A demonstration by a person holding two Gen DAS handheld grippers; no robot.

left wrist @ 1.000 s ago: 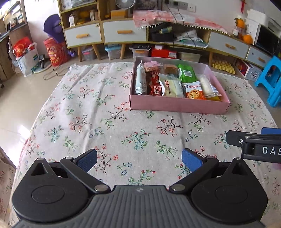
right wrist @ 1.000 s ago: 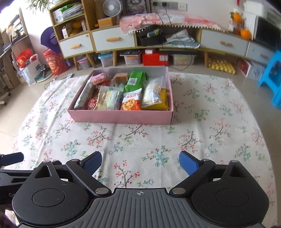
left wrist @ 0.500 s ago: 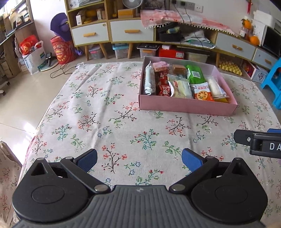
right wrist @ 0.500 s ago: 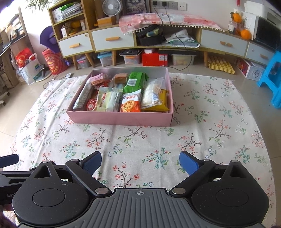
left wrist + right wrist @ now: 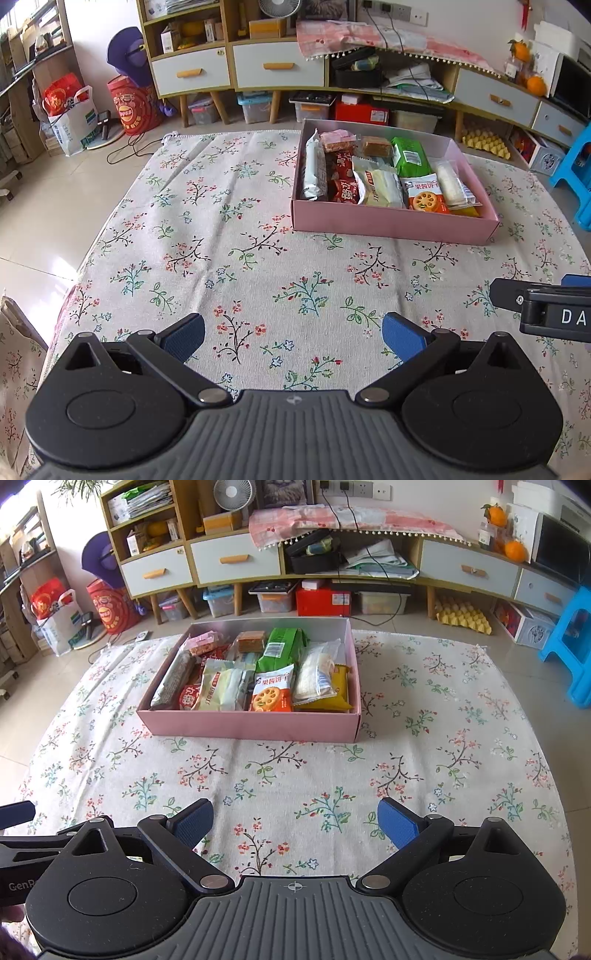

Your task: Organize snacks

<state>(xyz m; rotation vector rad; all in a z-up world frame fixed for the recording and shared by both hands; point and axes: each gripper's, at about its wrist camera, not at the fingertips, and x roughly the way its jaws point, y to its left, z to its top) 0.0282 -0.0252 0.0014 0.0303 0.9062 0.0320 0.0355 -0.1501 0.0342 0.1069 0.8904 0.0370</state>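
While snacks (image 5: 273, 675) fill the pink box (image 5: 251, 725), both grippers (image 5: 293, 332) (image 5: 295, 819) gape wide, seemingly empty.

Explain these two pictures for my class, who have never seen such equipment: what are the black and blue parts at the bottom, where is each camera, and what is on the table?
Each picture comes from a camera mounted on a hand-held gripper, looking forward along its two blue fingers. One shows the left gripper, the other the right gripper. Both are open and hold nothing. Ahead, on a flowered tablecloth, stands a pink box filled with wrapped snacks, among them a green packet and an orange biscuit packet.
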